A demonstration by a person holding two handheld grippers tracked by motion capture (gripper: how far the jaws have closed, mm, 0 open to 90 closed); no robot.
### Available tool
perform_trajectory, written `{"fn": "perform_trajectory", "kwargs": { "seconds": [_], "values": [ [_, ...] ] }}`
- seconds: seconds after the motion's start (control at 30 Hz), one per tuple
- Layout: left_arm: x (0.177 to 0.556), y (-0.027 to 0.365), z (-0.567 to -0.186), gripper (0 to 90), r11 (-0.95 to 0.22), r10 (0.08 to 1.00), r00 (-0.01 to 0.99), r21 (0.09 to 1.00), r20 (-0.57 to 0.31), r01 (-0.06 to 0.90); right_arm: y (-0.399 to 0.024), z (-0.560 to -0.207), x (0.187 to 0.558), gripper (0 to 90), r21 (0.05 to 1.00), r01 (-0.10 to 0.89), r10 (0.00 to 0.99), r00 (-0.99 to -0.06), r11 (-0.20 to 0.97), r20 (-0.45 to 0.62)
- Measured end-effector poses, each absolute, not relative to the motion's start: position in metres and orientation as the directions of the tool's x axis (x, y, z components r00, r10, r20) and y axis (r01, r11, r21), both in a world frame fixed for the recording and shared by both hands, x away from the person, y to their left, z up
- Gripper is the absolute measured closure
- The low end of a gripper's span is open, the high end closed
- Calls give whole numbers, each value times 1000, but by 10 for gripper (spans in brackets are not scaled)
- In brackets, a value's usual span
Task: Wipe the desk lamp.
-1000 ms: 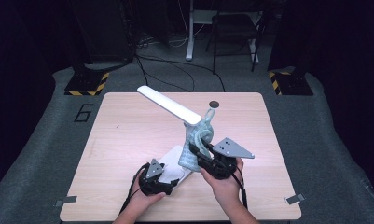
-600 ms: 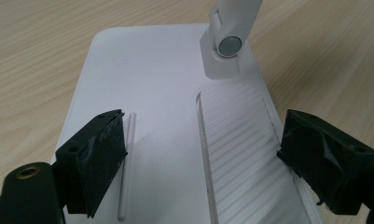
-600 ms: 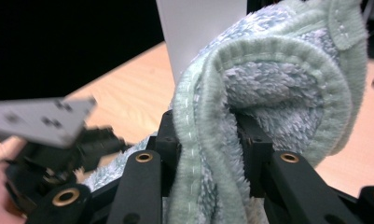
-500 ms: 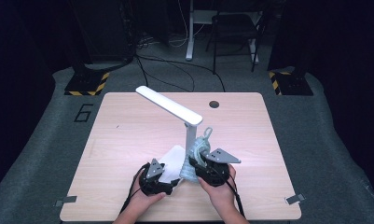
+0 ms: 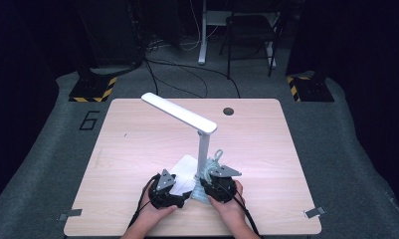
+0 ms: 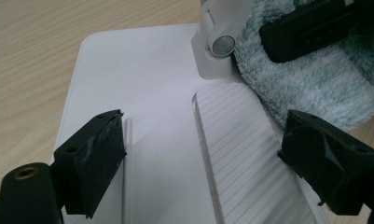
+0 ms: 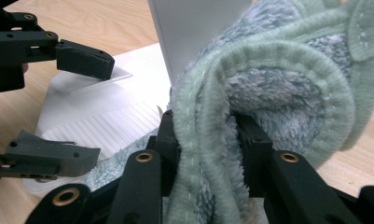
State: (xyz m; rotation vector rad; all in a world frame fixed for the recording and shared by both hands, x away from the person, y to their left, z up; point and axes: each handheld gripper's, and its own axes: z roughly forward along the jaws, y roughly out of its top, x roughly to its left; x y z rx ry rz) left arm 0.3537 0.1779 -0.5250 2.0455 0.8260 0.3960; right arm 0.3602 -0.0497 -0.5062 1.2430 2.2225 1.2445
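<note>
A white desk lamp (image 5: 179, 113) stands on the table, its post (image 5: 203, 154) rising from a flat white base (image 5: 184, 167). My right gripper (image 5: 207, 186) is shut on a bunched pale green cloth (image 7: 278, 70) low against the post (image 7: 194, 28). The cloth (image 6: 315, 79) lies at the foot of the post beside the base's ribbed part. My left gripper (image 6: 203, 154) is open, its jaws spread wide over the base (image 6: 152, 93), with their tips on its top. From the right gripper view, the left gripper (image 7: 82, 109) straddles the base (image 7: 110, 121).
The wooden table (image 5: 137, 144) has a round cable hole (image 5: 229, 111) at its far edge. Beyond it on the dark floor stand a chair (image 5: 249, 35) and a yellow-black striped stand foot (image 5: 90, 92). Both hands sit near the table's front edge.
My right gripper has come down along the lamp post with the cloth, from high on the post to its foot. The left gripper has stayed on the base.
</note>
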Motion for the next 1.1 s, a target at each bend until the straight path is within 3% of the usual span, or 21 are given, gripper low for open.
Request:
{"fn": "perform_trajectory", "kwargs": {
  "seconds": [0.3, 0.77, 0.97, 1.1],
  "values": [
    [354, 178, -525, 136, -400, 686, 727, 821, -26, 407, -58, -484, 358, 678, 831, 531, 794, -571, 163, 209],
    [353, 177, -525, 136, -386, 690, 723, 827, -36, 409, -69, -373, 338, 677, 949, 312, 740, -650, 52, 173],
    [353, 177, -525, 136, -383, 691, 722, 828, -37, 410, -71, -343, 335, 675, 972, 235, 740, -657, 18, 146],
    [353, 177, -526, 136, -383, 691, 722, 828, -38, 410, -70, -340, 335, 675, 978, 206, 742, -659, 23, 121]
  ]
}}
